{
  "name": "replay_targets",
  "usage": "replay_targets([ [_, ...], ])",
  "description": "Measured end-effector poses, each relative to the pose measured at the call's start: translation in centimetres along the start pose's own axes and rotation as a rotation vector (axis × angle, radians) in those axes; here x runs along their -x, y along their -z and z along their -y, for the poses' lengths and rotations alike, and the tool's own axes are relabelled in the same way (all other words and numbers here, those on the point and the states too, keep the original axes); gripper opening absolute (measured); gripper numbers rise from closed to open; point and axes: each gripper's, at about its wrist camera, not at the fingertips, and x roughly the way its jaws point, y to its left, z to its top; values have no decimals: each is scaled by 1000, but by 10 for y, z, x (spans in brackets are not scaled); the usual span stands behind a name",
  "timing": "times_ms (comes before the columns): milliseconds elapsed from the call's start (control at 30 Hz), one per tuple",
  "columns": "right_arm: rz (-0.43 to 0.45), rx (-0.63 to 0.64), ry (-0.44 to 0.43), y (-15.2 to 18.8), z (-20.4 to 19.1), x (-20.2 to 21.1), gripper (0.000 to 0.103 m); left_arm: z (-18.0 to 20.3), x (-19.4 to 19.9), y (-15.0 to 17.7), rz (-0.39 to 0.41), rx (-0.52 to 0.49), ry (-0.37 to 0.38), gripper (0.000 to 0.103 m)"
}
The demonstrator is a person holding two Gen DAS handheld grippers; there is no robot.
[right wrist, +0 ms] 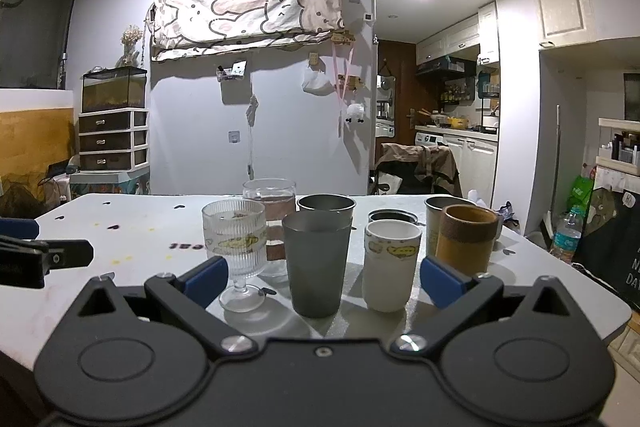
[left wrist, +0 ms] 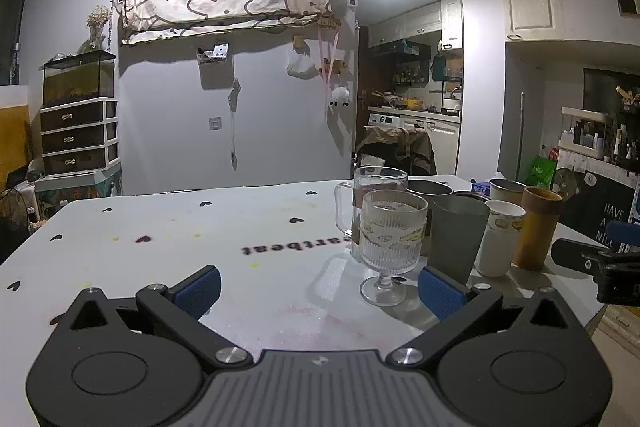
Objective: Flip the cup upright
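Observation:
Several cups stand upright in a cluster on the white table (right wrist: pixel 140 239). A ribbed stemmed glass (right wrist: pixel 237 251) (left wrist: pixel 390 247), a grey tumbler (right wrist: pixel 317 263) (left wrist: pixel 456 239), a white printed cup (right wrist: pixel 390 263) (left wrist: pixel 500 243) and a brown cup (right wrist: pixel 466 247) (left wrist: pixel 536 227) form the front row. A glass mug (right wrist: pixel 272 203) (left wrist: pixel 372 187) and metal cups (right wrist: pixel 326 205) stand behind. My right gripper (right wrist: pixel 324 281) is open and empty, just in front of the grey tumbler. My left gripper (left wrist: pixel 320 287) is open and empty, left of the stemmed glass.
The table's right edge (right wrist: pixel 592 291) lies close to the brown cup. A water bottle (right wrist: pixel 566 237) stands on the floor to the right. A draped chair (right wrist: pixel 420 163) sits beyond the table. Each gripper shows at the side of the other's view (left wrist: pixel 600 259) (right wrist: pixel 36 255).

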Motion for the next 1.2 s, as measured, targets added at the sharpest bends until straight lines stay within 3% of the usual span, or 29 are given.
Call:
replay_targets([
  [1200,0,5,-3,0,-2,1,103,2,0,2,-12,2,-19,103],
])
